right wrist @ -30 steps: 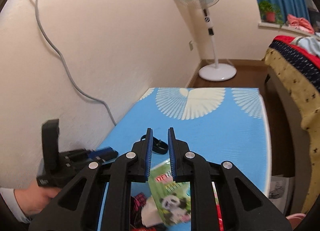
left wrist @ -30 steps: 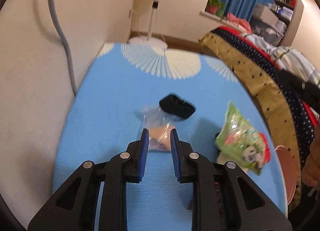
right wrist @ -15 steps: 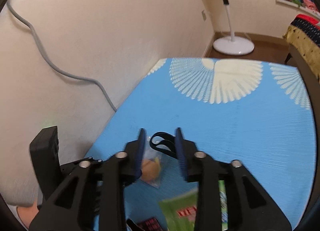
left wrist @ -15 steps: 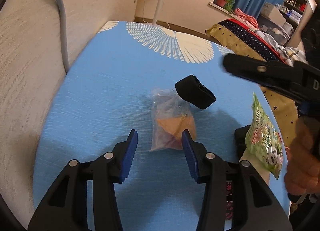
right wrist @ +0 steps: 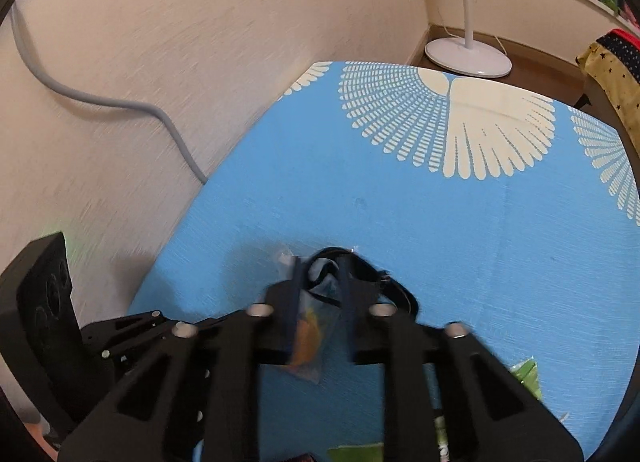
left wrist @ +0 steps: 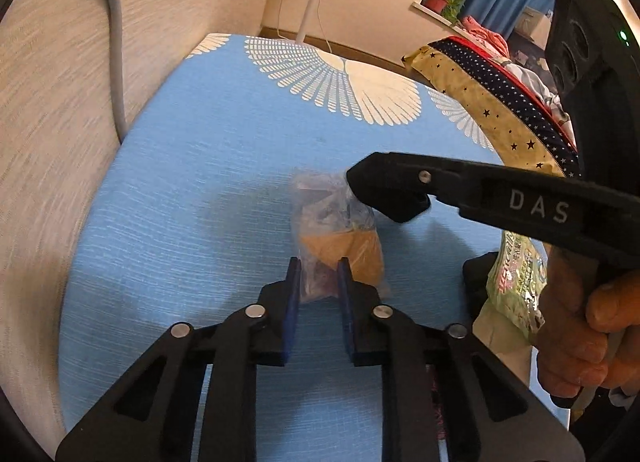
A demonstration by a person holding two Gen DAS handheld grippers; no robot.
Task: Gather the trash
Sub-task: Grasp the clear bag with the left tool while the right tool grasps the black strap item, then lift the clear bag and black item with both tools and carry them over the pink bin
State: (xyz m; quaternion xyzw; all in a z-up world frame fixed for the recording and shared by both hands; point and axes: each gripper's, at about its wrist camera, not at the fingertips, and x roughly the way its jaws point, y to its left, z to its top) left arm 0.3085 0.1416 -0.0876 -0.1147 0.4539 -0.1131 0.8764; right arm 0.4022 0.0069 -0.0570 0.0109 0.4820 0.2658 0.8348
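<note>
Blue fan-patterned desk (left wrist: 192, 190), trash still uncollected: green panda snack packet (left wrist: 516, 282) lies near right. Clear plastic bag (left wrist: 336, 238) at centre, its near end pinched by the just-closed left gripper (left wrist: 318, 274); right gripper (right wrist: 320, 286), jaws narrowed, clamps its far end.

Your desk cloth (left wrist: 192, 190) reads sky blue with white fan motifs. Clear bag (left wrist: 340, 238): orange and purplish contents. Snack packet (left wrist: 516, 282): green, white print. Both grippers black, blue pads (left wrist: 291, 302). Blanket (left wrist: 500, 102): mustard with dark stars, navy starred band, red edge.
</note>
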